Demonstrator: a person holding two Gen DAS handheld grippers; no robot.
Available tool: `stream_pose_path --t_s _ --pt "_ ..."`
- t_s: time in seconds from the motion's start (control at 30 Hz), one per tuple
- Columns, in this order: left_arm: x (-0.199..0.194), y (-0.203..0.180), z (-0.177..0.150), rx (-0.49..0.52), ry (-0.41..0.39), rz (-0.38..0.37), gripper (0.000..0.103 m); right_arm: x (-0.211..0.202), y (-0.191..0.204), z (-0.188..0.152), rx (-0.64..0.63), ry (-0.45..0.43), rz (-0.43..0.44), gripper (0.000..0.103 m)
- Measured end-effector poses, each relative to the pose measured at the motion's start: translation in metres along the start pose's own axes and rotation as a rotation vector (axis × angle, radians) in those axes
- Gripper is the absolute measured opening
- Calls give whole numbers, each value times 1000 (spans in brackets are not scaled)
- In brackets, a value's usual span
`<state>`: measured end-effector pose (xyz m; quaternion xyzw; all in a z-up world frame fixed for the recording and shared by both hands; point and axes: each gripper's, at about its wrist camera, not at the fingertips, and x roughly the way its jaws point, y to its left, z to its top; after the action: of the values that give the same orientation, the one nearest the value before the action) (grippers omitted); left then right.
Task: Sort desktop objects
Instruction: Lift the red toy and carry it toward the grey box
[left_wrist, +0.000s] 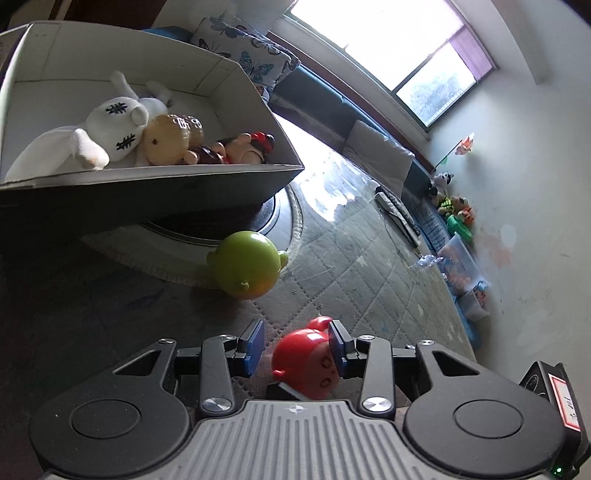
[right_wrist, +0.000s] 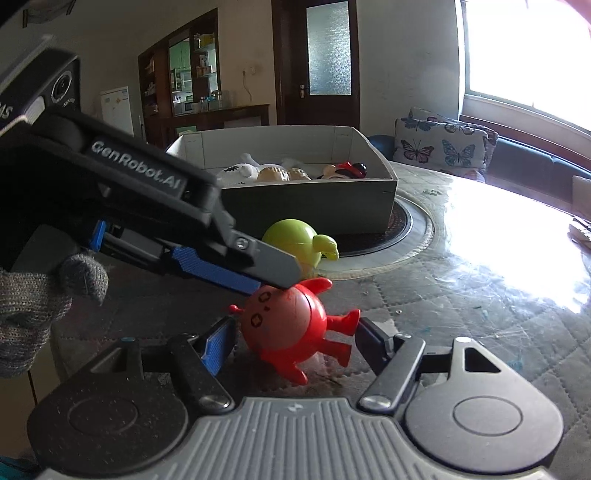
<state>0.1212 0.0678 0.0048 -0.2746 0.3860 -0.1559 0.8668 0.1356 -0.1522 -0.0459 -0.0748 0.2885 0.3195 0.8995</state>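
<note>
Red toy (right_wrist: 291, 328): a round-bodied red figure with short limbs and a drawn face, lying on the quilted table cover (right_wrist: 461, 314), in front of the green toy.
Right tongs (right_wrist: 295, 338): jaws apart, the red toy lying between them; the blue pad on the left sits just beside its head, the right finger near its leg. Whether either one touches is hard to tell, but they do not press it.
Left tongs (left_wrist: 297, 349): open around the red toy's head (left_wrist: 306, 363); the right-side pad lies against it, the other pad (left_wrist: 253, 347) stands clear. From the right wrist view this tool (right_wrist: 266, 275) reaches in from the left, its tip on top of the toy.
Hand (right_wrist: 40, 295): in a grey knitted glove, holding the left tool.
Green toy (left_wrist: 245, 264): round, on the table between the red toy and the box.
Box (left_wrist: 155, 177): open cardboard, holding a white plush rabbit (left_wrist: 107, 133), a tan doll (left_wrist: 166, 138) and a small figure with a red bow (left_wrist: 251, 147).
</note>
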Motion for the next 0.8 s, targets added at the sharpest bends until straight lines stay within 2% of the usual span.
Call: stream_pose_path --t_s 0.2,0.33,0.8 --pt "4 -6 -3 21 17 -24 41 -4 -2 -1 7 1 2 71" --pt "7 -6 -7 15 18 -13 41 -4 -2 -2 11 1 0 68" --pt "5 -2 -9 -1 17 -20 42 -8 2 -3 6 0 13 68"
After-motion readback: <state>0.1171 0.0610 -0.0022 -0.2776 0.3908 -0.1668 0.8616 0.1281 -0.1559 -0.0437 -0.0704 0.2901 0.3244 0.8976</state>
